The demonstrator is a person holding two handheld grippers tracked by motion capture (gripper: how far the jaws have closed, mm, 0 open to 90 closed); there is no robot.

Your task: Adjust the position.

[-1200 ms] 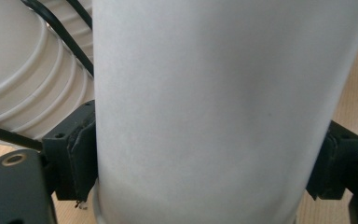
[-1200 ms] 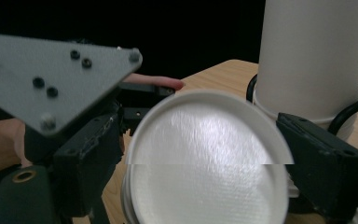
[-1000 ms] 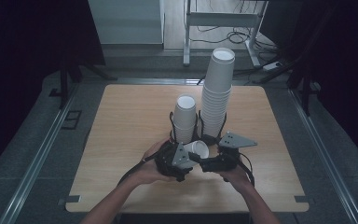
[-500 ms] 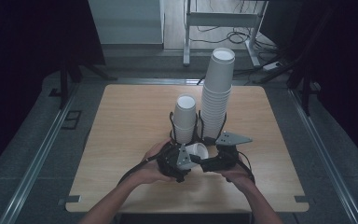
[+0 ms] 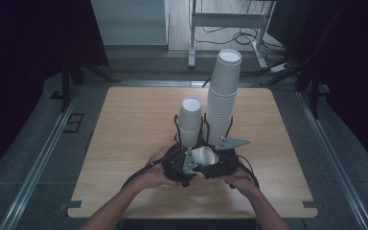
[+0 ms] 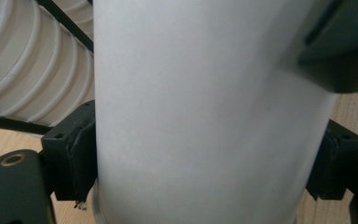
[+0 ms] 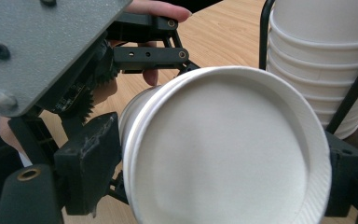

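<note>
The paper cup [image 5: 204, 155] lies on its side above the near middle of the table [image 5: 124, 124], held between both tools, just in front of the 2 cup stacks. Its open mouth faces the right gripper [image 5: 219, 166].

Left gripper [image 5: 179, 165]: both pads press the cup wall [image 6: 205, 107] from opposite sides, jaws partly closed on it.

Right gripper: its jaws have just been closing, with the cup's rim end [image 7: 228, 149] between them. In the right gripper view the left pad [image 7: 91, 158] sits against the rim; contact on the far side is partly hidden, so the grip appears made but is not fully confirmed.

The short stack [image 5: 190, 122] and the tall stack [image 5: 224, 96] stand upright in a black wire holder [image 5: 177, 125], just behind the grippers.
</note>
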